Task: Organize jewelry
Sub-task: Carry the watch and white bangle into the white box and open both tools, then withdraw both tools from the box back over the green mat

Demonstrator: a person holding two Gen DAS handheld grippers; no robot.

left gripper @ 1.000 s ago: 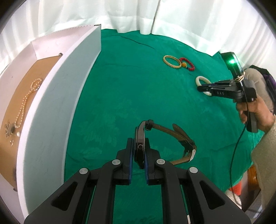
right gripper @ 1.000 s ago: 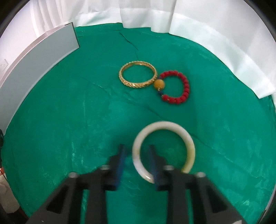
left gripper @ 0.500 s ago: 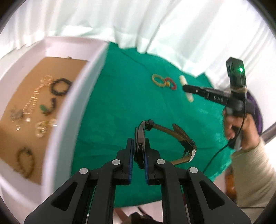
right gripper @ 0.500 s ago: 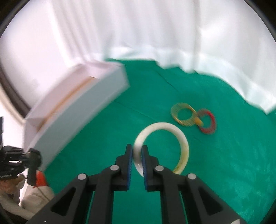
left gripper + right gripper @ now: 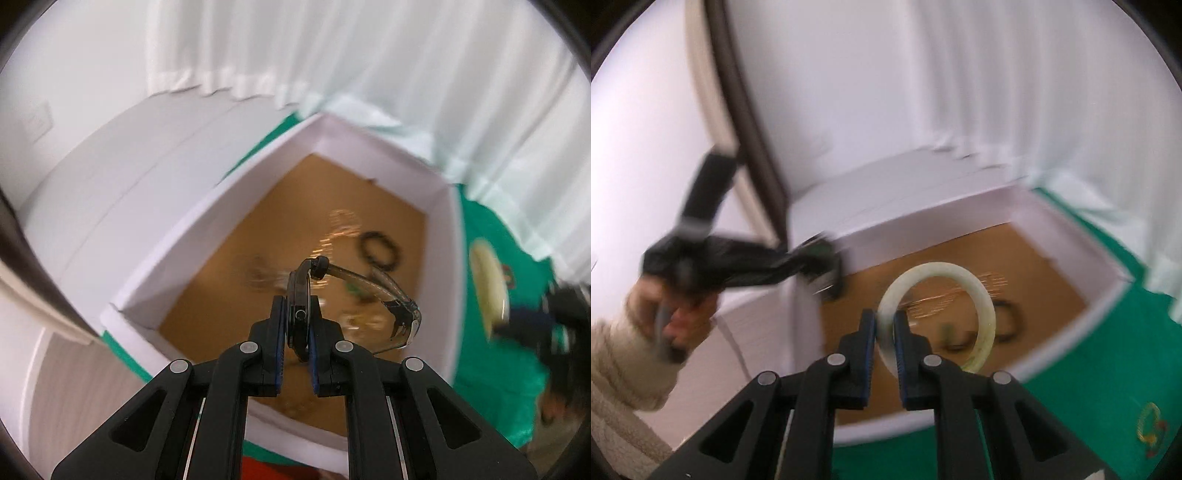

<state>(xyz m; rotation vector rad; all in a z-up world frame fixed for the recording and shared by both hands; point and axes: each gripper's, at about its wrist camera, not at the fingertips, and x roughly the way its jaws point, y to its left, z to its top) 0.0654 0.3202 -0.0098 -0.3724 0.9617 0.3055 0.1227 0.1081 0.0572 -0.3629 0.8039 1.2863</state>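
Blurred brown cardboard lines the floor of the white box point(image 5: 439, 236) in the left wrist view, and the pieces lying on it are smeared: a dark beaded bracelet point(image 5: 380, 249) reads clearly enough, while a pale streak of chain point(image 5: 338, 229) and some small gold and green bits beside it cannot be told apart. The left gripper point(image 5: 298, 325) hangs over the box with its jaws pinching the case of a wristwatch point(image 5: 300, 302), whose strap loops out to the right and covers part of the box floor. Beyond the right box wall, on the green cloth point(image 5: 491, 398), a pale bangle point(image 5: 489, 284) shows as a smear next to a dark, unreadable shape.

Seen from the right wrist, the right gripper point(image 5: 885, 332) has its jaws pressed on the rim of that same pale bangle point(image 5: 988, 314), held above the box point(image 5: 1100, 299); through and around the ring lie blurred chain and a dark bracelet point(image 5: 1014, 321). At left, a hand point(image 5: 683, 317) in a cream sleeve point(image 5: 624, 369) holds the other gripper, badly smeared over the box's near corner. A gold bangle point(image 5: 1148, 428) lies on the cloth at lower right, half cut off.
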